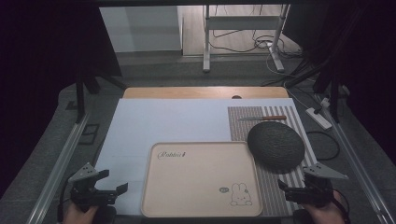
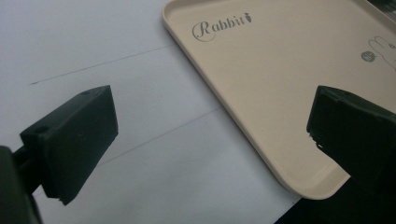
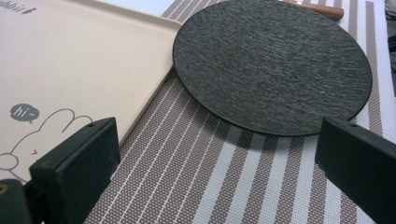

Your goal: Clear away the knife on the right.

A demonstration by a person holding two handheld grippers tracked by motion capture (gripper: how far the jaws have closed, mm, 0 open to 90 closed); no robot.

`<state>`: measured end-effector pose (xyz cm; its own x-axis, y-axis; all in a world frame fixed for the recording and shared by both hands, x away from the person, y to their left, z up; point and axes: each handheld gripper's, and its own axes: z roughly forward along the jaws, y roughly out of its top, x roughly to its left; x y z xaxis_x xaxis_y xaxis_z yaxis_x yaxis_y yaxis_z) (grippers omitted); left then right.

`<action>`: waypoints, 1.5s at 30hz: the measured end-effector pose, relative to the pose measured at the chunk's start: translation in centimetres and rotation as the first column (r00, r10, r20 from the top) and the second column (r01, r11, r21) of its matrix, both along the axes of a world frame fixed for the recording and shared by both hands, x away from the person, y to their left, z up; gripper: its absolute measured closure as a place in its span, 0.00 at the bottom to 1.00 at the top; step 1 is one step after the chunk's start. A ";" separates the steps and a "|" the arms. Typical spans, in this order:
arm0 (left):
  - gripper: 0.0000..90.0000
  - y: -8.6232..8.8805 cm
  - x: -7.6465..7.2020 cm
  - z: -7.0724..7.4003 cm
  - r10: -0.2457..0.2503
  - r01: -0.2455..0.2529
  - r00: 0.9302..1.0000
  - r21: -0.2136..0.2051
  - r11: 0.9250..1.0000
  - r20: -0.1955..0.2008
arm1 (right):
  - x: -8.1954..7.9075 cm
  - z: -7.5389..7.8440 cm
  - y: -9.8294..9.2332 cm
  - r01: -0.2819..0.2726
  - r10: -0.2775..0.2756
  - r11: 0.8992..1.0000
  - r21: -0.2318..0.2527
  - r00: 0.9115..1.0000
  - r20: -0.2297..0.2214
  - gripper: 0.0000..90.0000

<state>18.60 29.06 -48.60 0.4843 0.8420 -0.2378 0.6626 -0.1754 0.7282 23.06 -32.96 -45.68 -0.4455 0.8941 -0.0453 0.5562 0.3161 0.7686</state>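
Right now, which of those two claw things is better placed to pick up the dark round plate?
Probably the right gripper. Its jaws stand open on the striped mat, pointing toward the dark round plate just ahead. The left gripper sits across the beige tray, facing the tray's corner.

A: The high view looks forward and down over the table, taking in the whole beige tray (image 1: 201,179).

B: Both gripper views sit low and close; each catches a tray (image 2: 261,88) edge, the right one facing the dark plate (image 3: 273,65).
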 end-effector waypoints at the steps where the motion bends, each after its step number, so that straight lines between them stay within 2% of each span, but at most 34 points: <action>1: 0.02 0.0 0.0 0.0 0.000 0.000 1.000 0.000 1.000 0.000 | 0.0 0.0 0.0 -0.004 0.004 1.000 -0.001 1.000 -0.001 0.00; 20: 0.02 -0.1 0.0 0.0 -0.002 0.002 1.000 0.014 1.000 0.000 | 0.4 -0.2 0.4 -0.052 0.051 0.998 -0.027 0.997 -0.053 0.00; 26: 0.02 -0.1 0.0 0.0 0.001 -0.001 1.000 0.013 1.000 -0.001 | 0.6 -0.2 0.4 -0.062 0.061 0.998 -0.013 0.996 -0.069 0.00; 30: 0.02 -0.1 0.0 0.0 0.002 -0.002 1.000 0.014 1.000 -0.003 | 0.8 -0.1 0.4 -0.080 0.079 0.997 -0.018 0.995 -0.065 0.00; 32: 0.02 -0.1 0.0 0.0 0.003 -0.003 1.000 0.013 1.000 -0.004 | 1.0 0.1 0.6 -0.091 0.090 0.995 -0.037 0.995 -0.047 0.00; 36: 0.02 0.0 0.0 0.0 0.004 -0.004 1.000 0.012 1.000 -0.005 | 1.3 0.3 0.6 -0.096 0.094 0.995 -0.040 0.995 -0.036 0.00; 45: 0.02 -0.1 0.1 0.0 0.003 -0.003 1.000 0.013 1.000 -0.009 | 2.3 0.0 0.9 -0.126 0.123 0.991 -0.044 0.990 -0.069 0.00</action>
